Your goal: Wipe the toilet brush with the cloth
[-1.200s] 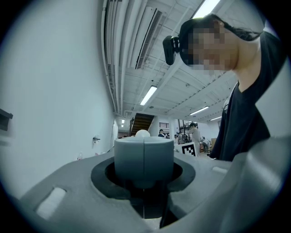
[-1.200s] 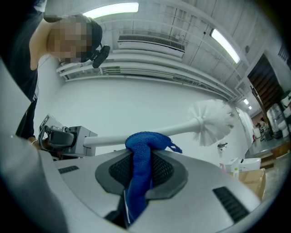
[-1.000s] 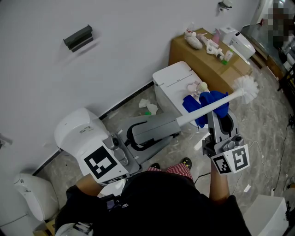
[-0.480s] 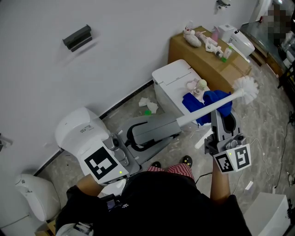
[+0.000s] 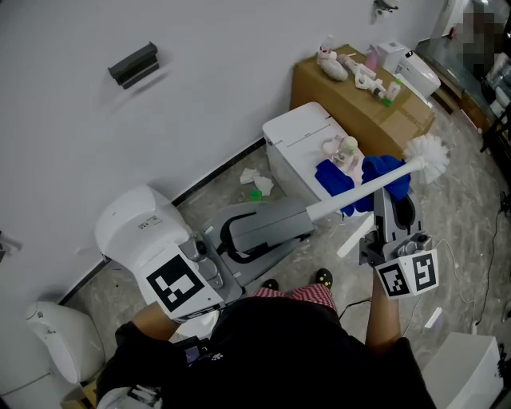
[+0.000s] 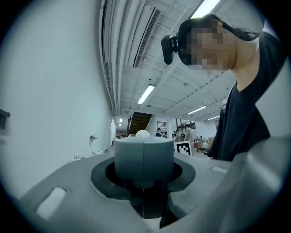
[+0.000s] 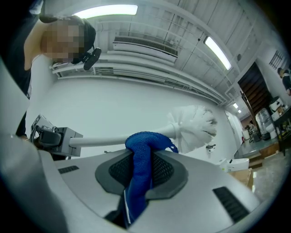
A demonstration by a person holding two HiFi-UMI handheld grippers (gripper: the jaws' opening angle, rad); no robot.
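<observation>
White plastic toilet brush point(image 5: 359, 192), handle clamped in left gripper point(image 5: 291, 219), right gripper point(image 7: 141, 175) clamped on blue knit cloth point(image 7: 146, 144) draped over shaft near bristles

Head view: bright, even, diffuse; soft shadow under the dark wall fixture point(image 5: 133, 62); sharp throughout.
Left gripper view: fisheye, black vignetted corners, bowed lines; ceiling strip light point(image 6: 146, 93) glaring; grey foreground soft, probably out of focus.
Right gripper view: same fisheye and vignette; overhead strip light point(image 7: 107, 10) blown out; toilet brush point(image 7: 193, 127) bristles nearly washed white; blue cloth point(image 7: 141, 154) crisp.
</observation>
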